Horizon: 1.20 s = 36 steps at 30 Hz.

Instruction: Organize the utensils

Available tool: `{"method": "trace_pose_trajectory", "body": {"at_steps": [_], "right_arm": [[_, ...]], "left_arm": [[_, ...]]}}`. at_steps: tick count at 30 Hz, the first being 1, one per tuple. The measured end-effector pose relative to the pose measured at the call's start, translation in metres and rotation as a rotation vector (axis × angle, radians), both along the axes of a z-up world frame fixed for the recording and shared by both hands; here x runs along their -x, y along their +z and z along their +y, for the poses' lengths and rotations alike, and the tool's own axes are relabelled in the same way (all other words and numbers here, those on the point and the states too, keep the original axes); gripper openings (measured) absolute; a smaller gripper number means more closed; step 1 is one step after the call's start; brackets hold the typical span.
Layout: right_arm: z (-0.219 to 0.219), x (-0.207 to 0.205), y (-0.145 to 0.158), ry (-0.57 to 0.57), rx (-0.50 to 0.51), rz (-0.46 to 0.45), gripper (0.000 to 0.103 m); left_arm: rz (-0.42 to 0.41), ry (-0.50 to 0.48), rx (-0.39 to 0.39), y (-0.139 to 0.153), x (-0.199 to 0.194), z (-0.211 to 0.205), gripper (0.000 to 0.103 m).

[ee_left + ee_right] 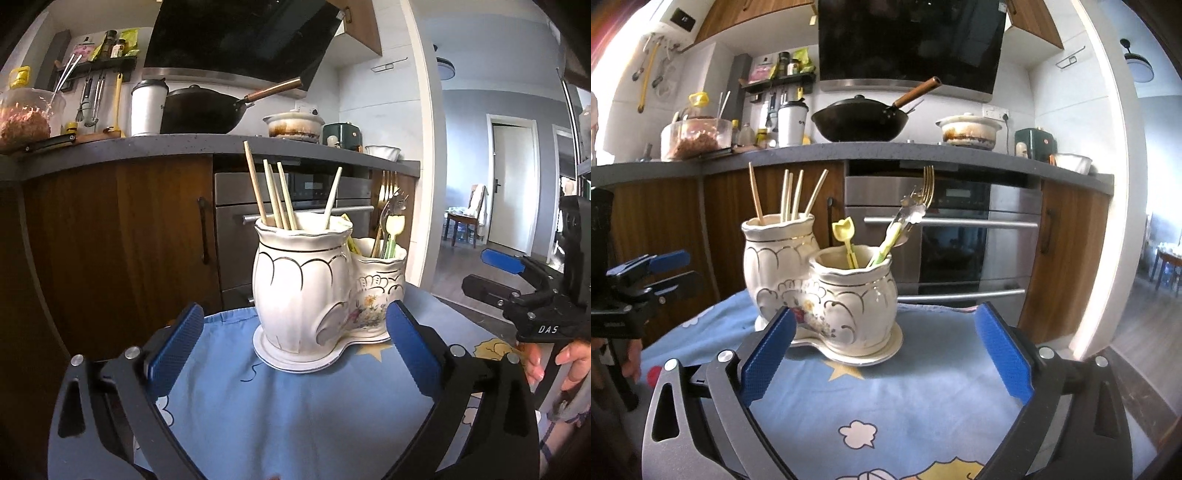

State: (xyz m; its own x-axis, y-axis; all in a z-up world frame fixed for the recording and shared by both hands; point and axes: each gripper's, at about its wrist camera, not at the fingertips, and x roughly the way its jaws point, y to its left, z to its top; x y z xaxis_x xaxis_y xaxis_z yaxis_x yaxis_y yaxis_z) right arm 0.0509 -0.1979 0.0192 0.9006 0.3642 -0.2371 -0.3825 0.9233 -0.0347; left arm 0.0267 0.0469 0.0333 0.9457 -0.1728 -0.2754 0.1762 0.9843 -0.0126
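A white ceramic double-pot utensil holder (306,291) stands on a blue cloth; it also shows in the right wrist view (827,291). The taller pot holds several chopsticks (273,195) (790,195). The shorter pot holds a gold fork (925,188), a yellow tulip-shaped utensil (846,236) and green-handled pieces (890,240). My left gripper (295,350) is open and empty, just in front of the holder. My right gripper (886,350) is open and empty, in front of the shorter pot. Each gripper shows in the other's view: the right one (495,273), the left one (672,269).
The blue patterned cloth (905,398) covers a small table. Behind it stand wooden cabinets (118,236), an oven (960,229) and a grey counter (886,153) with a wok (860,123), a pot and jars. A doorway opens to the right (513,184).
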Motion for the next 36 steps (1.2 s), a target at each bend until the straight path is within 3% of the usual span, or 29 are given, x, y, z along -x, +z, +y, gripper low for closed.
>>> {"method": "trace_pose_trajectory", "body": {"at_steps": [13,36], "right_arm": [[-0.006,0.001,0.001,-0.003,-0.016,-0.012,0.097],[-0.003,0.004,0.001,0.009,-0.009,-0.027,0.097]], "left_arm": [[-0.014,0.006,-0.058,-0.001,0.003,-0.01,0.097],[-0.048,0.017,-0.049,0.002,0.01,-0.006,0.097]]}}
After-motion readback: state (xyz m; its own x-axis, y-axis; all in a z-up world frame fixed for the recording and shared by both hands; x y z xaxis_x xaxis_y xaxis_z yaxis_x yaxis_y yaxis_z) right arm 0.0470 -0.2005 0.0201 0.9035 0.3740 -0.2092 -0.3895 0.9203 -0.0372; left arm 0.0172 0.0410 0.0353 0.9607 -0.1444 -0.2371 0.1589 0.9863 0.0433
